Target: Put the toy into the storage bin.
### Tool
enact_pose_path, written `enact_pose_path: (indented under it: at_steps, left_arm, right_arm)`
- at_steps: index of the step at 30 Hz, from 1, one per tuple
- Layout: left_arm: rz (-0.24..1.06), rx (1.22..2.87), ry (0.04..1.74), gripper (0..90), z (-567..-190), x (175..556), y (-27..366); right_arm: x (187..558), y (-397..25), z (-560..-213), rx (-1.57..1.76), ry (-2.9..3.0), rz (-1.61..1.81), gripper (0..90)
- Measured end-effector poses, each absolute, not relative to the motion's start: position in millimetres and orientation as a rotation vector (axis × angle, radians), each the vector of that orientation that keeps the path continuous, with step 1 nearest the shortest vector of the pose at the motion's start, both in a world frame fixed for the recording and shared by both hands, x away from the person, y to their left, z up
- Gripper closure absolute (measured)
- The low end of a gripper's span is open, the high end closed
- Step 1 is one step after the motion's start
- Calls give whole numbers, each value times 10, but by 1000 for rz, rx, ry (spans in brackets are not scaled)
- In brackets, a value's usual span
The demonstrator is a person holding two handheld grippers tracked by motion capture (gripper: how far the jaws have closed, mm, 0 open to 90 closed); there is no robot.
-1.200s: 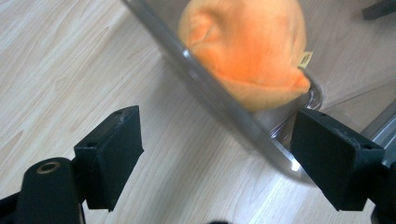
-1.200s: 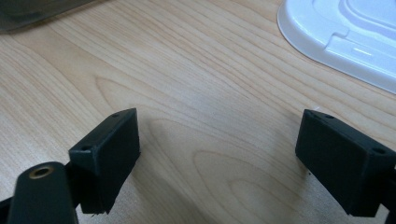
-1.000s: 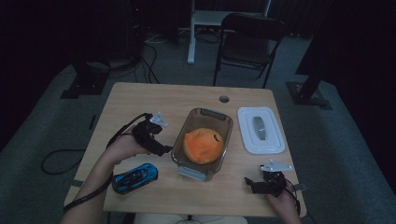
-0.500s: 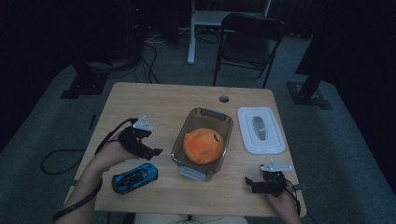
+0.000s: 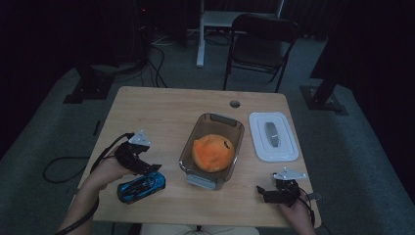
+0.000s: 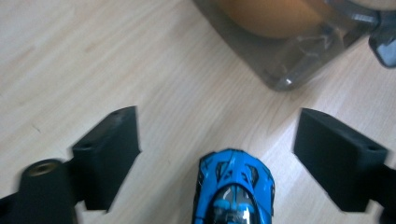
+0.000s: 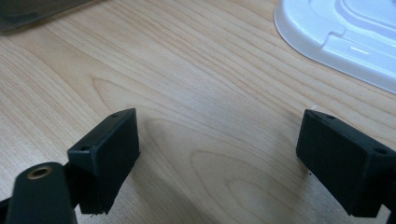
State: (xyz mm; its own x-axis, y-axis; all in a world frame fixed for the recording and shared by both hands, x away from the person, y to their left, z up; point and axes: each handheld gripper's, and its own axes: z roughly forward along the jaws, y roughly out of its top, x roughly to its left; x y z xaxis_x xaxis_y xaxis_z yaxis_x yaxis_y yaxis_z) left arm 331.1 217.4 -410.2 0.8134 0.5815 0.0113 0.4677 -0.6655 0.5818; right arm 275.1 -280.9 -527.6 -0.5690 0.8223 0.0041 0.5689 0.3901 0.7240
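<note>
Approach step: left gripper hovered wide open, empty, over blue toy car, just left of the container. Next judged: lower, straddle, close. Right gripper idle, open.

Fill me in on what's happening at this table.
A person holds tongs in each hand. The left tongs are open over a blue toy car on the wooden table, the car's front between the jaws but not gripped. The right tongs rest open near the table's front edge, holding nothing. A clear container with an orange thing sits mid-table, its white lid alongside.
</note>
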Motion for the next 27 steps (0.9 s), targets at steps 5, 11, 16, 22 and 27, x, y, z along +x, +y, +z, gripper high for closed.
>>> enact_pose_path:
  at_steps: [5,11,16,22,27]
  left_arm:
    - [249,2452,783,103,-4212,3257,2176]
    - [227,2494,760,3,-4346,3187,2187]
    - [258,2560,754,33,-4485,3110,2198]
    - [226,2620,741,42,-4632,3023,2235]
    - [222,2659,745,43,-4739,2989,2277]
  right_arm:
    - [2751,-2809,-5276,1207,2298,987,128]
    - [2751,-2809,-5277,1207,2298,988,128]
    - [2751,-2809,-5277,1207,2298,988,127]
    - [2751,-2809,-5277,1207,2298,988,128]
    - [2751,-2809,-5277,1207,2298,988,128]
